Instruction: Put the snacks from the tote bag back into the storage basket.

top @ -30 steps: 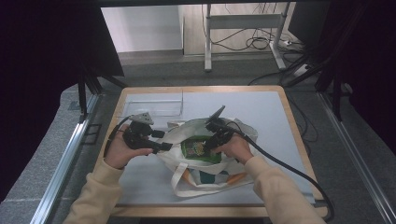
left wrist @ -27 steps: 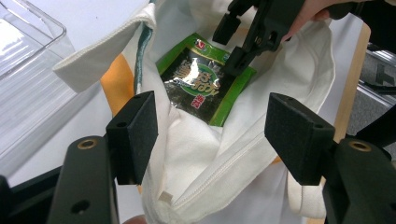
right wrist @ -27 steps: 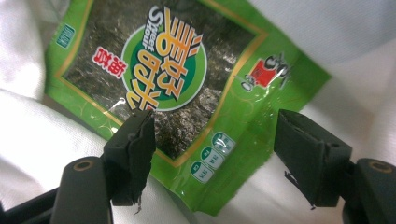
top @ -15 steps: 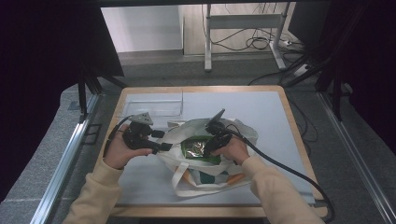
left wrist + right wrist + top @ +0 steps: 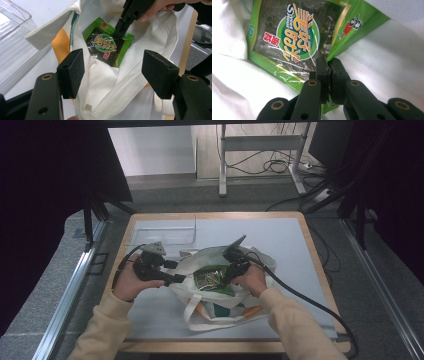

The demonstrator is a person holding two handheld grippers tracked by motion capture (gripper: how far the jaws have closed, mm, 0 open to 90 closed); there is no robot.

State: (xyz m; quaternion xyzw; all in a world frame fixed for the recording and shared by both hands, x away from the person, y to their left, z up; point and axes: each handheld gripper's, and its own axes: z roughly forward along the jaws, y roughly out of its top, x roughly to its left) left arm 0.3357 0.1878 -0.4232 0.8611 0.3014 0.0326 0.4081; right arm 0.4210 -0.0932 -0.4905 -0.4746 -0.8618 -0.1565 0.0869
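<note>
Green foil seaweed snack packet [image 5: 294,47] sits inside the open mouth of the white canvas tote bag [image 5: 220,312], which lies near the front edge of the grey table mat [image 5: 285,240], about mid-width. Right gripper [image 5: 328,67] jaws pressed together on the packet's edge, so the grasp looks done; lifting it out of the bag, or seating it deeper, is left, can't tell which. Left gripper [image 5: 113,72] jaws spread wide over the bag's rim, pinching nothing visible. Clear plastic tray [image 5: 162,236] at the mat's far-left corner holds nothing I can see. Versus a second ago: right jaws have just been closing onto the packet; both hands barely shifted, bag unmoved.
</note>
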